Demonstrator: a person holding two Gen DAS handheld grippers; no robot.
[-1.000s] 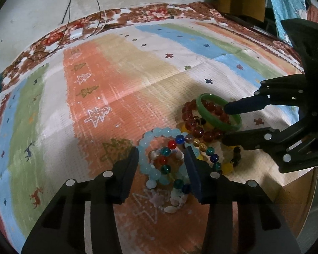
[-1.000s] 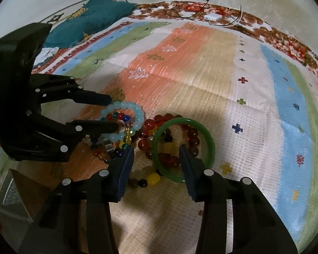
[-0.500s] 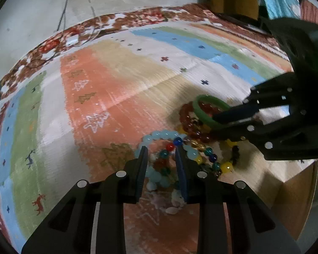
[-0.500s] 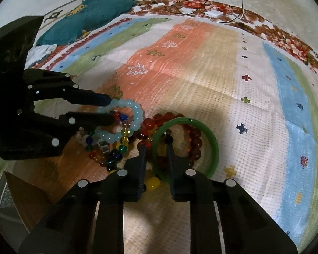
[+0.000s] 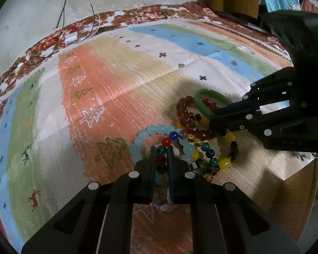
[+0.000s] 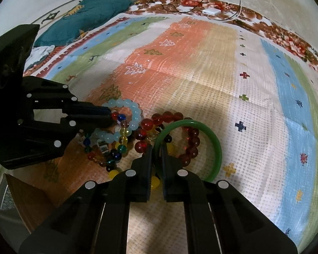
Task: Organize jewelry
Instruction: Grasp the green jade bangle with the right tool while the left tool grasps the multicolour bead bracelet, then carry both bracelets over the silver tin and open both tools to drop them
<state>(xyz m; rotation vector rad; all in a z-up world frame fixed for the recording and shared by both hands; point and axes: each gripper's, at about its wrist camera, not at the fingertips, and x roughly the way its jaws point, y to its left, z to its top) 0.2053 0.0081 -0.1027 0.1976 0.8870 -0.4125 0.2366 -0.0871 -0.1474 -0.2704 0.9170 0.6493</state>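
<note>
Crowding the bed's [image 6: 212,67] near edge, left tool [image 5: 160,151] pinches multicolored bead bracelet [image 5: 167,141]; right tool [image 6: 156,148] pinches green bangle [image 6: 217,148].

tangled bead bracelets [image 5: 180,148], seemingly overlapping green bangle [image 6: 201,131]

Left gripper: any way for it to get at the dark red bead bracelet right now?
Probably not as is. The left gripper is shut on the multicolour bead bracelet, and the dark red bead bracelet lies beyond it, partly under the green bangle that the right gripper is clamping.

Close, downward-tilted wrist views, shared bracelets [image 5: 186,139]
</note>
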